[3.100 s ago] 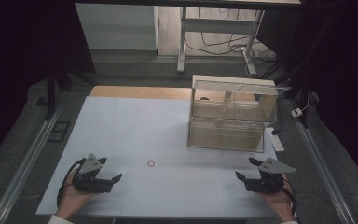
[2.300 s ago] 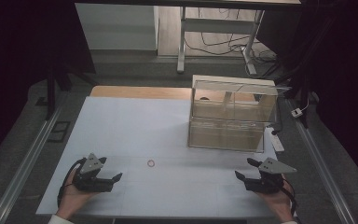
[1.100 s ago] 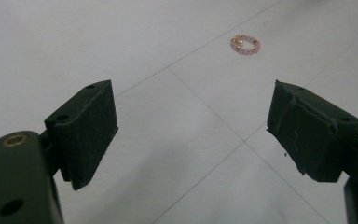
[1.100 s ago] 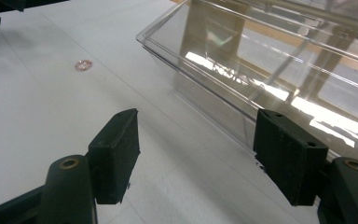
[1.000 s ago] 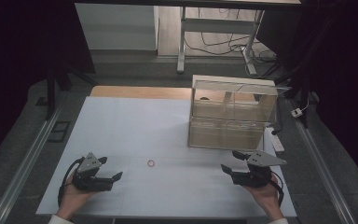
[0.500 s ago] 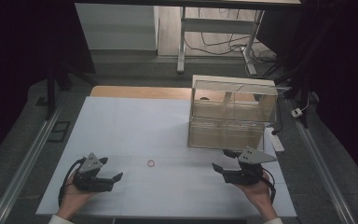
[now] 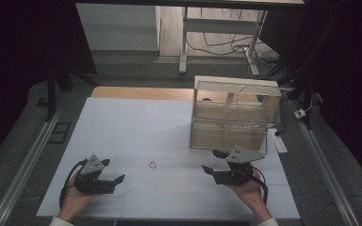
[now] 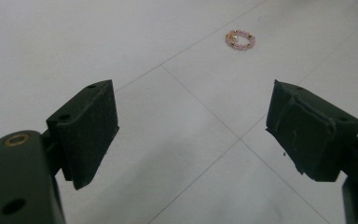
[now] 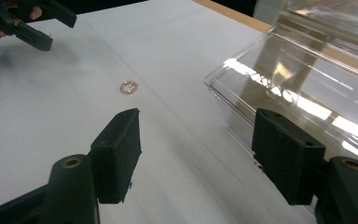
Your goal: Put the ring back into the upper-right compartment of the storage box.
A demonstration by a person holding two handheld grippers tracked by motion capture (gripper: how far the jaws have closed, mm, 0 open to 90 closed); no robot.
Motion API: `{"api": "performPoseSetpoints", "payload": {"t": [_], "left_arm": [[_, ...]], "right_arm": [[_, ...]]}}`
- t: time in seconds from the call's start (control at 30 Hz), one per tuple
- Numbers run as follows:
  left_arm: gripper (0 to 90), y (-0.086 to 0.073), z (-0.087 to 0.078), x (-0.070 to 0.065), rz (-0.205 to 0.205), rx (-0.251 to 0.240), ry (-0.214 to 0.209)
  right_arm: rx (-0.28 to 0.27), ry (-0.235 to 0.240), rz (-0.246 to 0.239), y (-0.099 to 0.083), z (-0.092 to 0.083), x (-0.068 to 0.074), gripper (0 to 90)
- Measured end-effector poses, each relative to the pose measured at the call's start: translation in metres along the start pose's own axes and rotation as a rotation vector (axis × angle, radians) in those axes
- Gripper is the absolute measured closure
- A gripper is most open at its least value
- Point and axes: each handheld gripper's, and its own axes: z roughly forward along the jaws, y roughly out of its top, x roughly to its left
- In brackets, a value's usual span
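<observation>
A small pink beaded ring (image 7: 152,165) lies flat on the white table (image 7: 136,122), round, with no long axis. It sits between the two grippers, well apart from both. The left gripper view resolves its pink and gold beads (image 8: 240,40); the high view gives a mere loop. The left gripper (image 7: 115,178) and right gripper (image 7: 209,163) are spread wide, empty. A clear plastic drawer box (image 7: 235,117) stands just beyond the right gripper.
</observation>
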Motion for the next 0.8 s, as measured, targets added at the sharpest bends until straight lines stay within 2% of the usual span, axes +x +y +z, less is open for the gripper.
{"api": "performPoseSetpoints", "payload": {"t": [0.53,0.57,0.6,0.8], "left_arm": [[17.0,0.0,0.001,-0.001,0.004,0.002,-0.007],[17.0,0.0,0.001,-0.001,0.003,0.002,-0.007],[17.0,0.0,0.001,-0.001,0.003,0.001,-0.006],[17.0,0.0,0.001,-0.002,0.007,0.003,-0.007]], "right_arm": [[0.016,0.082,-0.039,0.016,0.046,0.018,32.3],[0.047,0.083,-0.052,0.018,0.046,0.018,32.4],[0.02,0.087,-0.04,0.017,0.05,0.019,32.3],[0.025,0.1,-0.046,0.022,0.056,0.022,32.3]]}}
